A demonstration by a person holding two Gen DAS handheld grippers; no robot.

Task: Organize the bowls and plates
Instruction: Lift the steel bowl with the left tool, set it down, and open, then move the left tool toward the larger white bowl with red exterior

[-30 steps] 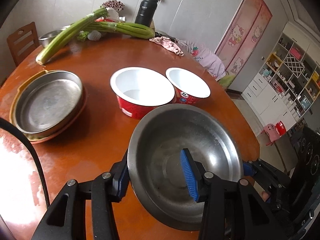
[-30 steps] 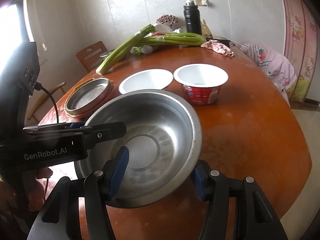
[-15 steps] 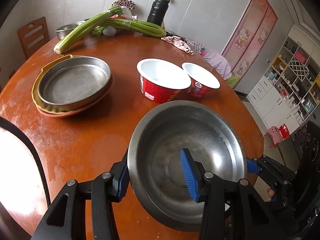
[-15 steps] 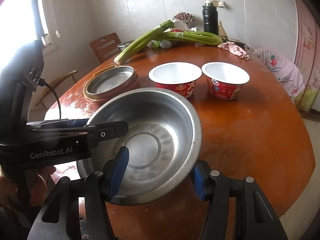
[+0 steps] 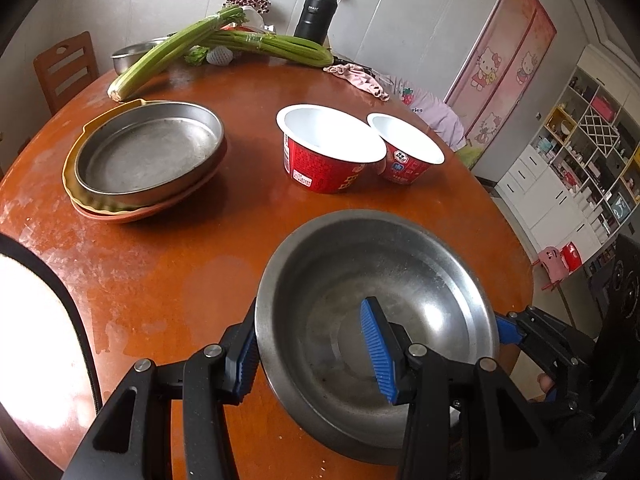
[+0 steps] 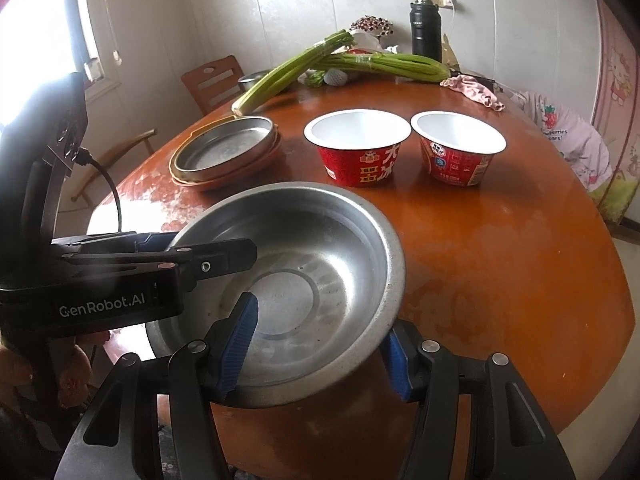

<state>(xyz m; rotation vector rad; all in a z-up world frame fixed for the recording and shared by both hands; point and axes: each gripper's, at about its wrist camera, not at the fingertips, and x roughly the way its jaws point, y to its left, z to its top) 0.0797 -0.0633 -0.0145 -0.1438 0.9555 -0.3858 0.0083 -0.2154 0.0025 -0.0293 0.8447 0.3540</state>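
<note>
Over the near edge of the table (image 5: pixel 168 280), I hold the steel bowl (image 5: pixel 372 320) from both sides. My left gripper (image 5: pixel 316 344) clamps its left rim, one pad inside, one outside; my right gripper (image 6: pixel 320 344) pinches its near rim likewise. Beyond the bowl stand two red cups (image 5: pixel 332 148), touching each other; left of them sits a stack of plates (image 5: pixel 148 156).

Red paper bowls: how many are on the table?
2. One red paper bowl sits mid-table; the second red paper bowl stands close beside it on its right. None appears hidden.
</note>
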